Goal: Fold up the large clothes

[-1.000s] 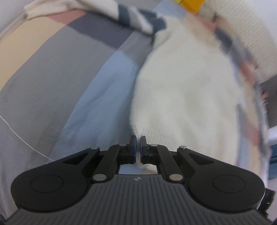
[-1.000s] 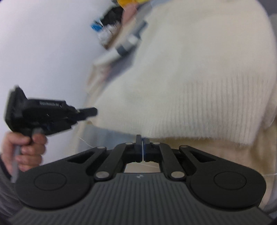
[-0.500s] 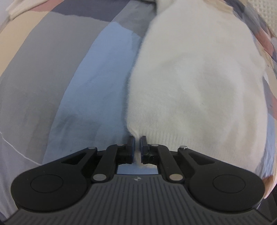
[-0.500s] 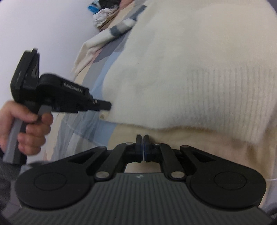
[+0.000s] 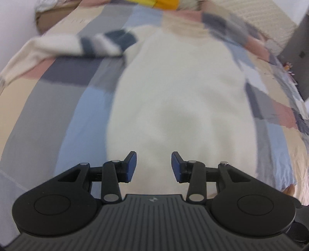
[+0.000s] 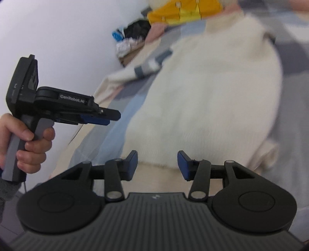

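Note:
A cream knitted sweater [image 5: 179,100] lies flat on the patchwork bedspread [image 5: 48,108], its striped sleeve [image 5: 100,43] stretched out to the left. My left gripper [image 5: 154,167] hovers above the sweater's near hem with its jaws opening and nothing between them. In the right wrist view the same sweater [image 6: 208,100] lies ahead, and my right gripper [image 6: 157,166] hangs over its ribbed hem, jaws opening and empty. The left gripper [image 6: 108,117] also shows there, held by a hand [image 6: 29,142] at the left, above the bed.
A yellow item [image 6: 183,9] and a heap of dark and white clothes [image 6: 131,38] lie at the far end of the bed by the white wall [image 6: 58,38]. A grey cabinet [image 5: 301,54] stands at the right beyond the bed.
Both grippers let go of the sweater's hem, opened and rose away from it. The sweater now lies flat on the bed, seen from higher up.

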A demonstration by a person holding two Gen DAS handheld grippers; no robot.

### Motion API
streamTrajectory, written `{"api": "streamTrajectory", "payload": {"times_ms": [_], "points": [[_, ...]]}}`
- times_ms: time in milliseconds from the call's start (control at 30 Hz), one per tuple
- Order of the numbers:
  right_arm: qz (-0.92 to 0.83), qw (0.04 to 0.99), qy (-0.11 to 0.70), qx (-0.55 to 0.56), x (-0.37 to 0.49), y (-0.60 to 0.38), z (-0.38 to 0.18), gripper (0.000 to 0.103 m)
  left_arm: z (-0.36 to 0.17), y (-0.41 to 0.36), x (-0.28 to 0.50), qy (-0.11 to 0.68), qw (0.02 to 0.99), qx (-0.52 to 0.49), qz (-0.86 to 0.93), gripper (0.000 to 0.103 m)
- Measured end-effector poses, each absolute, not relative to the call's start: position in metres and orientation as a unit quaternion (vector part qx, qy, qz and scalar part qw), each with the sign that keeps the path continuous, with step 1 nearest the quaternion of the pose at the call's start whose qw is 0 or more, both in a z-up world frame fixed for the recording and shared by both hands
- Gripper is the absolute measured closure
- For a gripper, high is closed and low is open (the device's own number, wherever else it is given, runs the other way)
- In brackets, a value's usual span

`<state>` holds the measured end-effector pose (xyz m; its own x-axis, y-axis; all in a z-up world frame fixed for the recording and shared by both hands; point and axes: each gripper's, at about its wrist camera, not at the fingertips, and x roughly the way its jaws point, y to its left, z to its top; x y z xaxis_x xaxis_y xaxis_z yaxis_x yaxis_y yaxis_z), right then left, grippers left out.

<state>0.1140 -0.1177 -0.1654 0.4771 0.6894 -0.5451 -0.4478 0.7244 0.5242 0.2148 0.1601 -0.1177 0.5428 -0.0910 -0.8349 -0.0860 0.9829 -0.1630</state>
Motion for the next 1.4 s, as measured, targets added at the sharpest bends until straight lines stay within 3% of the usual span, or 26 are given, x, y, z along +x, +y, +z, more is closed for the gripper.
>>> {"api": "streamTrajectory", "payload": {"times_ms": [267,767,833,867,1133,1167,1267,1333,1400], "points": [[0.211,0.903,0.336,0.166,0.133,-0.188,-0.152,0.053,-0.113,0.067,0.26,0.442,0.895,-0.053,-0.034,0.057],[0.028,0.91,0.311,0.273,0.197,-0.283,-0.182,0.054,-0.158,-0.083,0.437,0.415,0.905,-0.02,-0.088,0.057],[0.01,0.904,0.324,0.28,0.206,-0.285,-0.194,0.054,-0.163,-0.096,0.461,0.405,0.909,-0.015,-0.095,0.042],[0.008,0.9,0.33,0.284,0.21,-0.288,-0.198,0.054,-0.167,-0.104,0.474,0.396,0.913,-0.009,-0.097,0.04],[-0.024,0.883,0.346,0.316,0.229,-0.299,-0.222,0.054,-0.209,-0.165,0.553,0.365,0.923,0.092,-0.073,0.04],[-0.015,0.881,0.347,0.32,0.231,-0.298,-0.223,0.054,-0.216,-0.171,0.559,0.36,0.923,0.114,-0.069,0.041],[-0.003,0.88,0.357,0.314,0.234,-0.291,-0.227,0.054,-0.226,-0.168,0.575,0.381,0.918,0.097,-0.05,0.057],[-0.001,0.879,0.36,0.313,0.234,-0.288,-0.227,0.054,-0.227,-0.164,0.582,0.39,0.915,0.097,-0.04,0.084],[0.0,0.879,0.361,0.312,0.233,-0.287,-0.226,0.054,-0.224,-0.157,0.584,0.39,0.914,0.108,-0.034,0.093]]}}
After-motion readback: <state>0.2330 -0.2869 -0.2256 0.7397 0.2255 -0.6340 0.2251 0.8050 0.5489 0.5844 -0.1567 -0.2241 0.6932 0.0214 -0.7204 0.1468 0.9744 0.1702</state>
